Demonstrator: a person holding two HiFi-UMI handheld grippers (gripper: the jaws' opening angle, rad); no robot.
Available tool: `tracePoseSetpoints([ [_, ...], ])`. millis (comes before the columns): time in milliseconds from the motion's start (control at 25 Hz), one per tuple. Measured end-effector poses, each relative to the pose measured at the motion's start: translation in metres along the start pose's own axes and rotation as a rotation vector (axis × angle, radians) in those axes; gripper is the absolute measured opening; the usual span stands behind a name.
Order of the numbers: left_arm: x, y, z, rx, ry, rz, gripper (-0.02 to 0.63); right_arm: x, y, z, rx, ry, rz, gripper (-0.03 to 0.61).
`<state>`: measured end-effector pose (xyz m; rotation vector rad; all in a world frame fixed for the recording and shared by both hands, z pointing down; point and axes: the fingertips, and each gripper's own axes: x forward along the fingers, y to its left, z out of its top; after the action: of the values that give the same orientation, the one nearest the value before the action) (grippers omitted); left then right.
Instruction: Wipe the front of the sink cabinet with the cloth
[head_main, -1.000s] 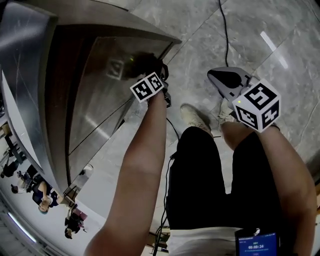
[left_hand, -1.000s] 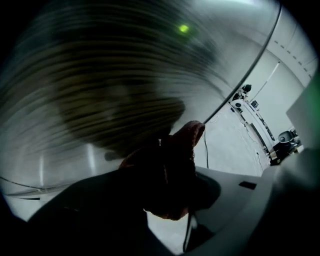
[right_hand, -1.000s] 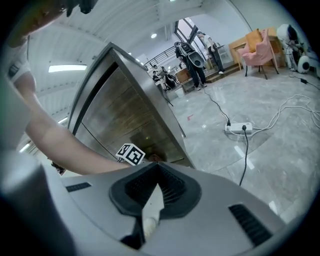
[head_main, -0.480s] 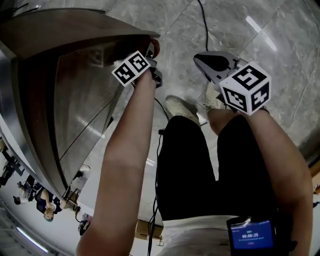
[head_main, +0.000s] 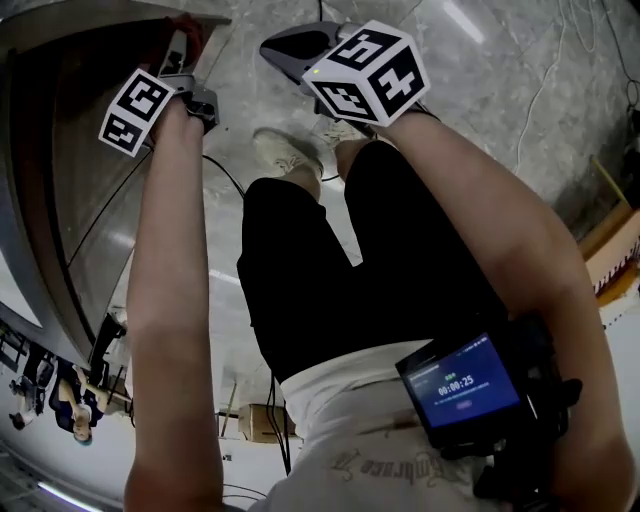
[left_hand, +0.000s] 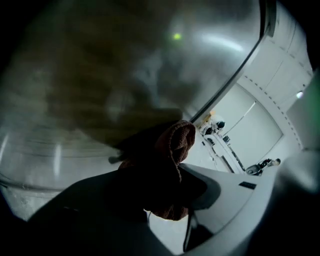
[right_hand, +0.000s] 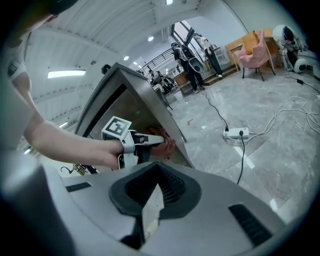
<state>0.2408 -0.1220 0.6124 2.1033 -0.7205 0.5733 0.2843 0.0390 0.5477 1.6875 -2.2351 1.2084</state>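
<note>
Two tongs show from above. The left tongs (head_main: 183, 48) sit at the far corner of the steel cabinet front (head_main: 70, 190), with one reddish cloth (head_main: 192, 24) in them. The right tongs (head_main: 298, 48) hang apart from them over open marble floor (head_main: 480, 90), near a shoe (head_main: 285, 150).

From the left gripper view, those tongs (left_hand: 170, 170) are clamped on the cloth (left_hand: 172, 145), right up at the cabinet front (left_hand: 125, 70) and near its slanting door edge (left_hand: 235, 75).

From the right gripper view, the right tongs (right_hand: 156, 187) are closed together on nothing. Beyond them, one power strip (right_hand: 235, 133) and its cables (right_hand: 280, 112) lie on the floor well clear of the cabinet. One pink chair (right_hand: 252, 52) stands far back.
</note>
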Motion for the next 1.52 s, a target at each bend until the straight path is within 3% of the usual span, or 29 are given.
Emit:
tracePoseSetpoints([
  [200,-0.033,-0.001,0.031,-0.152,-0.121,-0.035,0.169,0.002,0.013,-0.003,-0.016,0.03,0.021,0.012],
  [520,-0.063,-0.009,0.026,-0.172,-0.113,-0.07,0.169,-0.016,0.015,-0.012,0.0,0.082,0.016,0.012],
  [760,-0.119,-0.009,0.058,-0.2,-0.221,-0.118,0.168,-0.001,0.048,-0.002,-0.023,0.102,0.061,0.012],
  [960,-0.174,0.016,0.059,-0.233,-0.302,-0.076,0.167,0.009,0.063,0.002,-0.029,0.116,0.089,0.012],
  [1160,-0.237,0.009,0.052,-0.098,-0.248,0.018,0.169,-0.008,0.083,0.034,-0.084,0.135,0.133,0.012],
  [1360,-0.288,-0.018,0.031,0.011,-0.173,0.042,0.168,-0.019,0.113,0.05,-0.181,0.172,0.17,0.012],
  [1520,-0.329,-0.034,0.017,0.052,-0.165,0.054,0.168,-0.026,0.14,0.057,-0.232,0.187,0.198,0.012],
])
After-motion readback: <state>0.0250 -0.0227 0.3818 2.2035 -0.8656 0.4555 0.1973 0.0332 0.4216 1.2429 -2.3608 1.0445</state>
